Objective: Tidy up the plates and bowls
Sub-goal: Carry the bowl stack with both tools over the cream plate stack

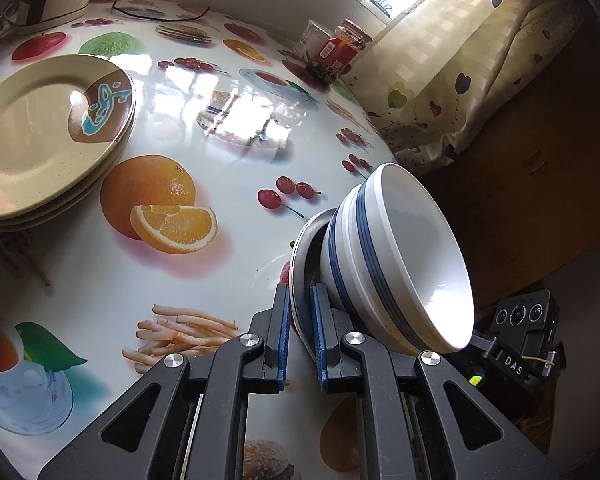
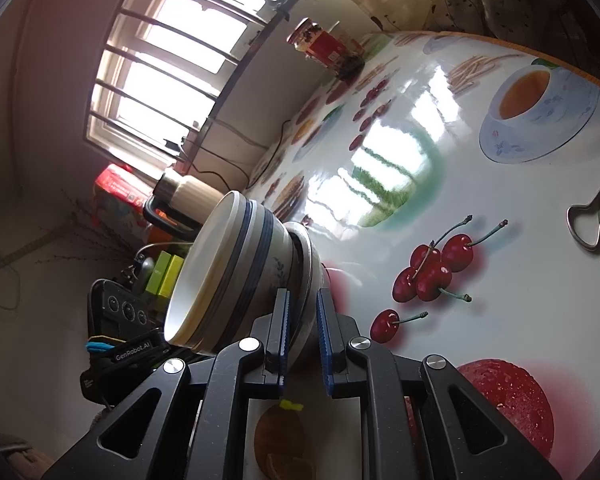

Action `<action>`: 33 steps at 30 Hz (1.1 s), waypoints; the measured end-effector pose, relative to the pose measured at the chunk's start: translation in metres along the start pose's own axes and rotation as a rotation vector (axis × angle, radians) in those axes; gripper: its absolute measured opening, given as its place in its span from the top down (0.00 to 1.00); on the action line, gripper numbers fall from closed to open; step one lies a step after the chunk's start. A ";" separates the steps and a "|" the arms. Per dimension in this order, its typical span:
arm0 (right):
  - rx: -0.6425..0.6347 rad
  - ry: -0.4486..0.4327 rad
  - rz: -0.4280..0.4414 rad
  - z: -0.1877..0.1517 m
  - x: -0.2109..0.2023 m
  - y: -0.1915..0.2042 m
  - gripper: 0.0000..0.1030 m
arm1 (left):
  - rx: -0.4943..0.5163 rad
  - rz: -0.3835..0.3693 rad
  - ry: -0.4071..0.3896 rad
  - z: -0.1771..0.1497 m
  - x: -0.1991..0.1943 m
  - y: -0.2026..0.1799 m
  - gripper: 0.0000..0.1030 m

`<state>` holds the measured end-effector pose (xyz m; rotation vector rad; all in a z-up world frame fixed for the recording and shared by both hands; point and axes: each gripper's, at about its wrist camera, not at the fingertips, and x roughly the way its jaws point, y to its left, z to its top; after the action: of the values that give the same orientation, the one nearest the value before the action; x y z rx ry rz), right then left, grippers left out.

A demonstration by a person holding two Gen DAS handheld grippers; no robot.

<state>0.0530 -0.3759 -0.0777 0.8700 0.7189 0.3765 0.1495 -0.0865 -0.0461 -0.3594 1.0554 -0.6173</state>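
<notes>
Carrying the stacked bowls (image 1: 396, 256) on a plate (image 1: 300, 256) above the counter (image 1: 228, 128), both your grippers, left (image 1: 301, 328) and right (image 2: 302, 332), have jaws clamped on the plate's rim; next, probably set it down level near the plate stack (image 1: 48, 140).

Prob. home kitchen: fruit-print tablecloth (image 1: 220, 264), kettle (image 2: 188, 194), barred window (image 2: 168, 68).

I see nested white bowls with blue bands (image 1: 396, 256) sitting in a small plate (image 1: 302, 248) near the tabletop's (image 1: 228, 280) edge. A stack of beige plates (image 1: 48, 132) lies well apart.
</notes>
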 end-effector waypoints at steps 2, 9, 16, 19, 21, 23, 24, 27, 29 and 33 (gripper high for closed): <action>-0.001 0.000 -0.001 0.000 0.000 0.000 0.87 | 0.007 0.008 0.000 0.000 0.000 -0.001 0.89; -0.013 -0.001 -0.009 0.000 -0.001 0.002 0.87 | 0.042 0.032 -0.011 -0.002 -0.001 -0.005 0.89; -0.024 -0.004 -0.015 -0.001 -0.002 0.005 0.87 | 0.055 0.040 -0.012 -0.002 0.001 -0.009 0.89; -0.022 -0.005 -0.014 -0.001 -0.003 0.005 0.87 | 0.070 0.051 -0.018 -0.003 0.000 -0.012 0.89; -0.023 -0.004 -0.016 -0.001 -0.003 0.005 0.87 | 0.073 0.051 -0.022 -0.003 -0.001 -0.014 0.89; -0.024 -0.006 -0.017 0.000 -0.004 0.005 0.87 | 0.076 0.051 -0.023 -0.003 -0.001 -0.014 0.89; -0.025 -0.007 -0.017 0.000 -0.005 0.005 0.87 | 0.078 0.053 -0.024 -0.003 -0.002 -0.015 0.89; -0.031 -0.011 -0.018 0.001 -0.007 0.006 0.87 | 0.078 0.052 -0.027 -0.003 -0.003 -0.016 0.89; -0.035 -0.013 -0.023 0.002 -0.008 0.009 0.87 | 0.079 0.048 -0.032 -0.002 -0.005 -0.016 0.89; -0.047 -0.018 -0.024 0.003 -0.010 0.013 0.87 | 0.081 0.049 -0.037 -0.002 -0.008 -0.016 0.89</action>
<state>0.0480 -0.3755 -0.0615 0.8186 0.7001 0.3625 0.1404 -0.0942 -0.0323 -0.2727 0.9977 -0.6056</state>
